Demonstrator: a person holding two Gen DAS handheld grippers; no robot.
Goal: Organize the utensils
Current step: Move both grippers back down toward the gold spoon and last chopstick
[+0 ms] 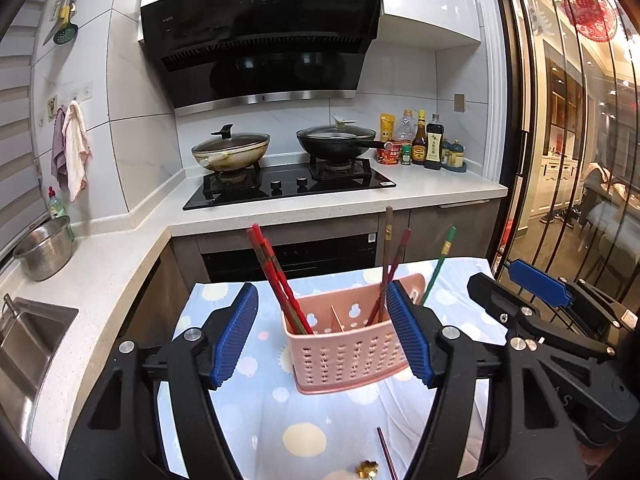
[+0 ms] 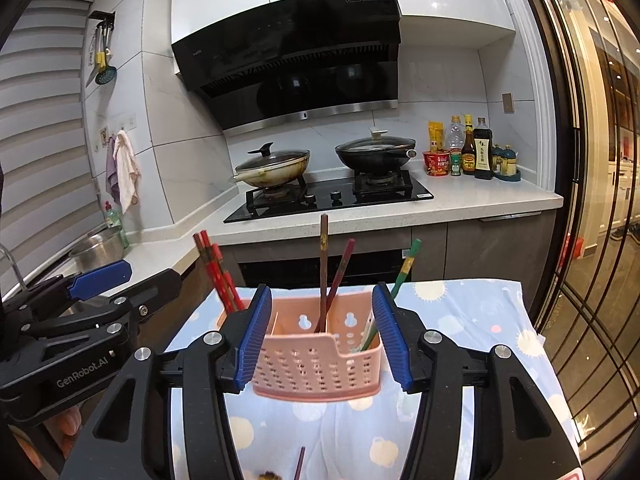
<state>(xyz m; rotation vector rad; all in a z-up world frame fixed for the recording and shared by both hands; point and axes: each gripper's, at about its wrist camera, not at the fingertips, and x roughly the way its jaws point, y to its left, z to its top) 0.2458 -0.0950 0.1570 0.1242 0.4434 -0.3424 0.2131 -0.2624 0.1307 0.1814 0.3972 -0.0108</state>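
A pink perforated utensil basket stands on a small table with a blue patterned cloth. It holds red chopsticks on its left, brown and dark red chopsticks and a green one on its right. My left gripper is open and empty, its jaws on either side of the basket, in front of it. My right gripper is also open and empty, framing the same basket. A loose dark chopstick and a gold-coloured piece lie on the cloth near me.
Behind the table is an L-shaped white counter with a gas hob, two lidded woks and sauce bottles. A steel colander and a sink are on the left. A glass sliding door is on the right.
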